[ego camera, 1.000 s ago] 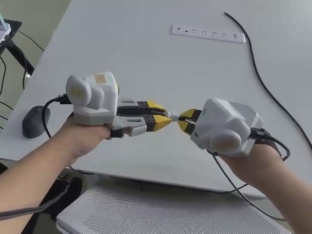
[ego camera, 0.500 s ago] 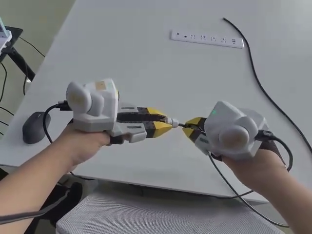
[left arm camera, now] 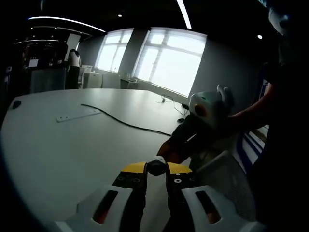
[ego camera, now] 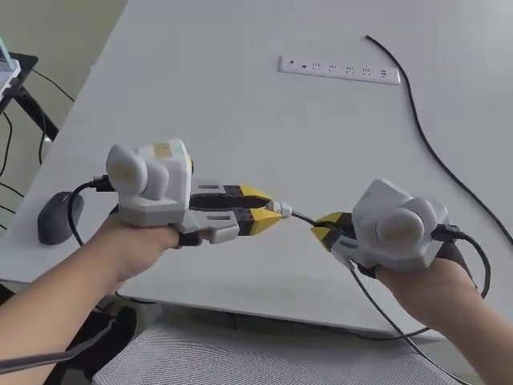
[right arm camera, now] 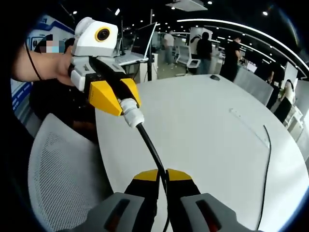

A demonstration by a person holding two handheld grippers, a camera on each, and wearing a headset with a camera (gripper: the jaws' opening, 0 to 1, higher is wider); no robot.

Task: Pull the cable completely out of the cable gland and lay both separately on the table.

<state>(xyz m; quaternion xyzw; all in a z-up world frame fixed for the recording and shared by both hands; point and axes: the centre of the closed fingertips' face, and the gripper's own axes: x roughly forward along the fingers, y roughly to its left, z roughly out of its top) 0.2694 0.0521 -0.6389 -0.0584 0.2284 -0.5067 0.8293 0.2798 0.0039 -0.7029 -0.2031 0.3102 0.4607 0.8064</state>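
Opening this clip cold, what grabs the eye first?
Over the near edge of the white table, the left hand-held gripper clamps a white cable gland while the right hand-held gripper pinches the black cable running out of it. Farther back lie a power strip and a loose black cord.

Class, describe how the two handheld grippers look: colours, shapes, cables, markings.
The left gripper and right gripper match: bulky white plastic housings, black jaws with yellow wedge tips, a black lead trailing behind each. The left carries a yellowish sticker. A dark strap crosses the right hand.
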